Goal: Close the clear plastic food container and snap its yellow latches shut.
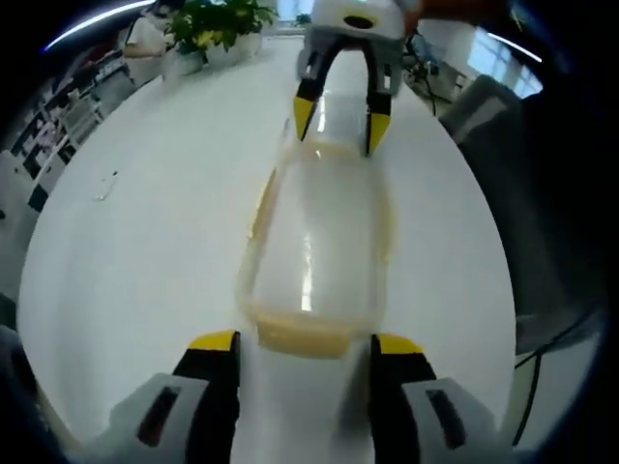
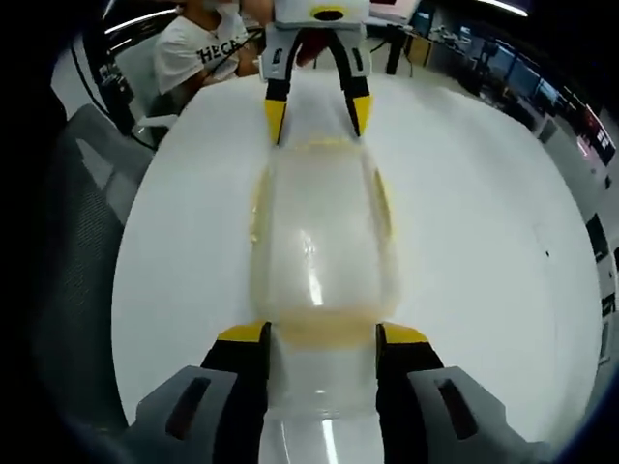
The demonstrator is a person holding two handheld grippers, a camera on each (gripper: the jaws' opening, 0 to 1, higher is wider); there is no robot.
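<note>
Clear plastic container (image 1: 319,261) lying on glossy white round table (image 1: 145,242), oblong with rounded corners, translucent lid showing glare streaks, yellow latches as thin strips along rim: near-end latch (image 1: 300,338), side latch (image 1: 263,208). Left gripper (image 1: 302,356) at bottom of left gripper view, fingers grey with black and yellow tips, parted about as wide as container end, tips just beside near edge on either side; contact cannot be told, nothing clamped. Right gripper (image 1: 343,124) facing from far end, yellow-tipped fingers parted, straddling far end of container. In right gripper view same layout mirrored: container (image 2: 319,251) between the two grippers, right gripper (image 2: 319,350) at bottom with fingers spread to either side of near yellow latch (image 2: 319,333), left gripper (image 2: 317,114) opposite, fingers apart over far rim. Side latches (image 2: 384,208) pale yellow, blurred. Whether latches snapped down: cannot tell. Potted plants (image 1: 218,24) at far table edge, small clear object (image 1: 104,186) on table well apart. Grey chair (image 2: 82,193) beside table, person in white shirt (image 2: 203,48) behind.
</note>
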